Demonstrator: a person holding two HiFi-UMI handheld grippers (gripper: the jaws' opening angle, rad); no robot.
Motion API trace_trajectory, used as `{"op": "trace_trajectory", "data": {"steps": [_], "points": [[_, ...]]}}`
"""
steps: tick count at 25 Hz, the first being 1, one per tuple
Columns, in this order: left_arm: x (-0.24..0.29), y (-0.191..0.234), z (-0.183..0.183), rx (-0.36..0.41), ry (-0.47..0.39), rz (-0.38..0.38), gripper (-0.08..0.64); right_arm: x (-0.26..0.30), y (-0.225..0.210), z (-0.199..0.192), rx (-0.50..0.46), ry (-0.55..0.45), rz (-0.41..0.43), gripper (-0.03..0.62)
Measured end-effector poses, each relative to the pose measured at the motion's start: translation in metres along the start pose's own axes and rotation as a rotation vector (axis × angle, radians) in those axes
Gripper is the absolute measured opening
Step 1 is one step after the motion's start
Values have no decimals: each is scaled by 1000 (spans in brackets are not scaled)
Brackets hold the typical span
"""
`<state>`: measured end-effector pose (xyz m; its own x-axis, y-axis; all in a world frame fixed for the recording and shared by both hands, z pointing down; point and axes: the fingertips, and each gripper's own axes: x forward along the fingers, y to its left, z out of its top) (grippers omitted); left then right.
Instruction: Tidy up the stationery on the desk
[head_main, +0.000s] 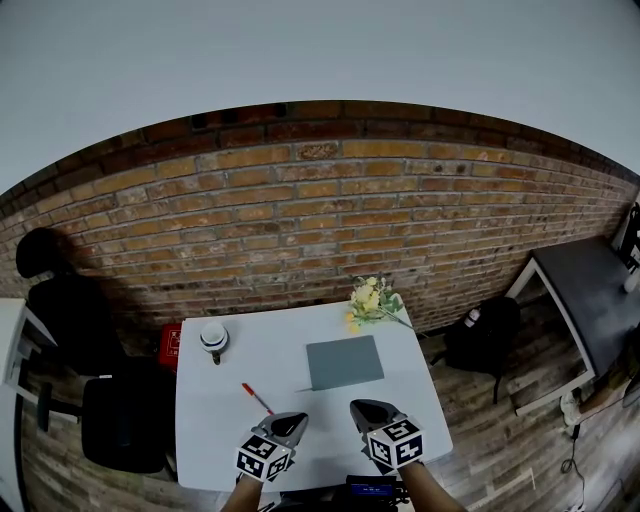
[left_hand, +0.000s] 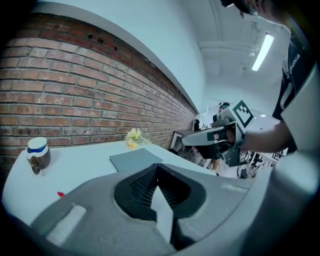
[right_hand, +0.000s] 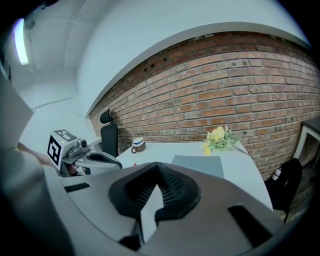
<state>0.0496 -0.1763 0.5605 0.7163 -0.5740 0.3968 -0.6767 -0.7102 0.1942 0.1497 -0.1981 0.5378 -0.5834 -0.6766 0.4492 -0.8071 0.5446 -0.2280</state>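
- Both the left gripper (head_main: 291, 424) and the right gripper (head_main: 364, 411) hover over the near edge of the worktop (head_main: 215, 440). Their jaws are clenched on nothing, so going down to any item like this would only shove it, and they need to part first.
- The red pen (head_main: 257, 398) lies flat and loose at about 11 o'clock from the left gripper, close by. It is thin and probably rolls easily. A jaw landing on one side of it could flick it toward the left edge at 9 o'clock, or pinch it off-centre so that it swings.
- The grey pad (head_main: 344, 362) lies flush on the surface at about 11 o'clock from the right gripper. There is no gap for a jaw to get under, so a grab from above will likely skid. Pushing it away toward 1 o'clock would run it into the flowers (head_main: 372, 300) at the far corner.
- The mug (head_main: 213, 338) stands near the far left edge at 10 o'clock. A wide sweep after the pen could tip it.
- The grippers sit close side by side, so crossing reaches could make them collide.
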Motion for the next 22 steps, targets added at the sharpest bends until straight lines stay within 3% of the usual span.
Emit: {"op": "trace_trajectory", "data": {"steps": [6,12,18,22], "points": [[14,-10,14,22,-14,-24,12,-13,-18,-9,-19,36,30,9],[38,-12,38,131,7,-30,12,-11,-33,-28,-59,98,78,9],[69,16,59,248,61,-72,12,17,-40,-38,-2,135,55,9],[102,43,53,288,140,-120,12,45,-50,-46,55,154,-4,9]]}}
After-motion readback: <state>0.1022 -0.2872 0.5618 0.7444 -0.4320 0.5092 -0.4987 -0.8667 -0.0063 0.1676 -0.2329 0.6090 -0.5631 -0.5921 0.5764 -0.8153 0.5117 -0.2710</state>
